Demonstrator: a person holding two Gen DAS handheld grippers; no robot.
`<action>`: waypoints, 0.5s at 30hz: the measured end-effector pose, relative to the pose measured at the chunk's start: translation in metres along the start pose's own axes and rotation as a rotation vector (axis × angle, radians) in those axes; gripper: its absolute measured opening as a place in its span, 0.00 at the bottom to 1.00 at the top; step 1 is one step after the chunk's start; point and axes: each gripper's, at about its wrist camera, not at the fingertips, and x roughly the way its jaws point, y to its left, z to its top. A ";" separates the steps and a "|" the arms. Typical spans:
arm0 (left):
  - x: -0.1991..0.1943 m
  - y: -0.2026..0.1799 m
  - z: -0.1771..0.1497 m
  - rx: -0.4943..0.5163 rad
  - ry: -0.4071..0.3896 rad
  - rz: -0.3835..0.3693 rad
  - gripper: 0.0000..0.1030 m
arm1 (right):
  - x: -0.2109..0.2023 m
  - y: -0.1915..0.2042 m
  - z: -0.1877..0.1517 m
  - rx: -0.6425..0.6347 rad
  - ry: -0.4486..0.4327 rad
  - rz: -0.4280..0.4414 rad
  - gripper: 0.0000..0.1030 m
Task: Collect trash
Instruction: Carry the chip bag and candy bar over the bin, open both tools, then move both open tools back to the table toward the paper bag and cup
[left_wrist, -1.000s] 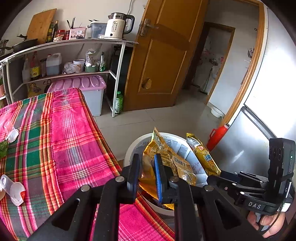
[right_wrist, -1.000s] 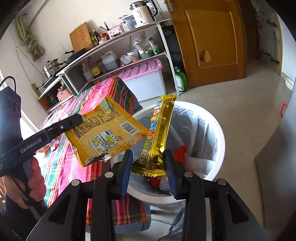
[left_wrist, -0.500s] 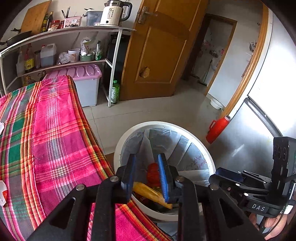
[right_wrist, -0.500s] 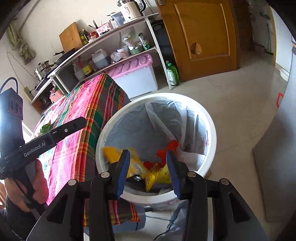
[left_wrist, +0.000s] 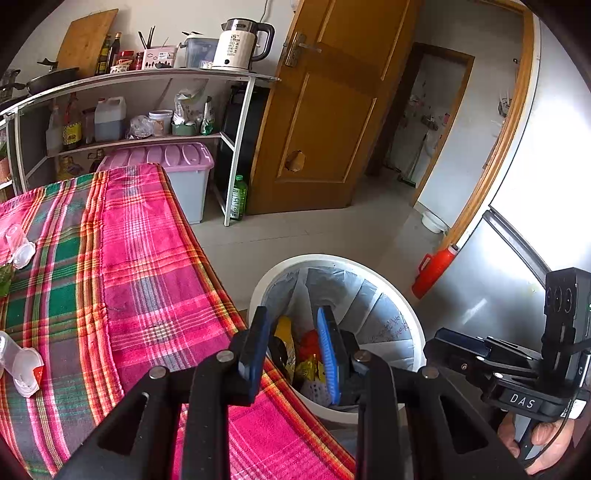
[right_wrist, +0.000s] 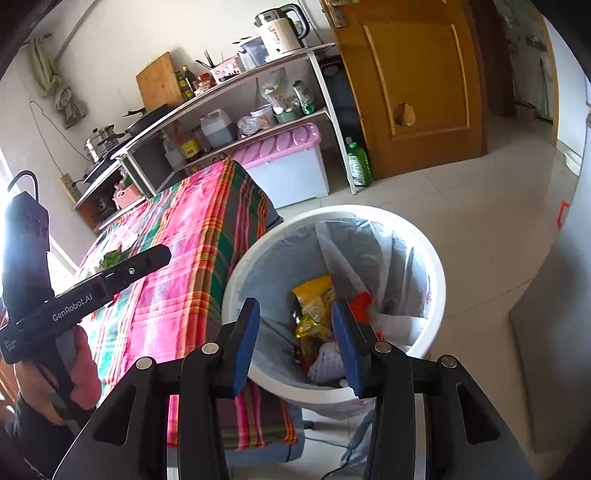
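A white trash bin (left_wrist: 413, 321) with a grey liner stands on the floor beside the table; it also shows in the right wrist view (right_wrist: 439, 266). Yellow snack wrappers (right_wrist: 314, 306) and red trash lie inside it, also seen in the left wrist view (left_wrist: 286, 334). My left gripper (left_wrist: 291, 347) is open and empty over the bin's near rim. My right gripper (right_wrist: 295, 339) is open and empty above the bin. Clear plastic cups (left_wrist: 20, 251) and a white piece with red (left_wrist: 26, 369) lie on the plaid tablecloth (left_wrist: 140, 280).
A white shelf rack (left_wrist: 236, 147) with a kettle (left_wrist: 240, 46), bottles and a pink-lidded box (left_wrist: 177, 166) stands behind the table. A brown door (left_wrist: 332, 110), a green bottle (left_wrist: 238, 197), a red thermos (left_wrist: 432, 269) and a grey fridge (left_wrist: 517, 258) surround the bin.
Both grippers have opened and dropped their snack wrappers into the bin. Both then lifted back a little, and the wrappers now lie inside.
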 end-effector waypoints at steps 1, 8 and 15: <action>-0.004 0.002 -0.001 -0.005 -0.006 0.005 0.27 | -0.001 0.003 0.000 -0.007 -0.003 0.002 0.41; -0.036 0.020 -0.011 -0.029 -0.050 0.047 0.27 | -0.010 0.033 0.001 -0.072 -0.025 0.031 0.41; -0.065 0.042 -0.021 -0.053 -0.088 0.103 0.33 | -0.012 0.068 -0.005 -0.133 -0.025 0.076 0.41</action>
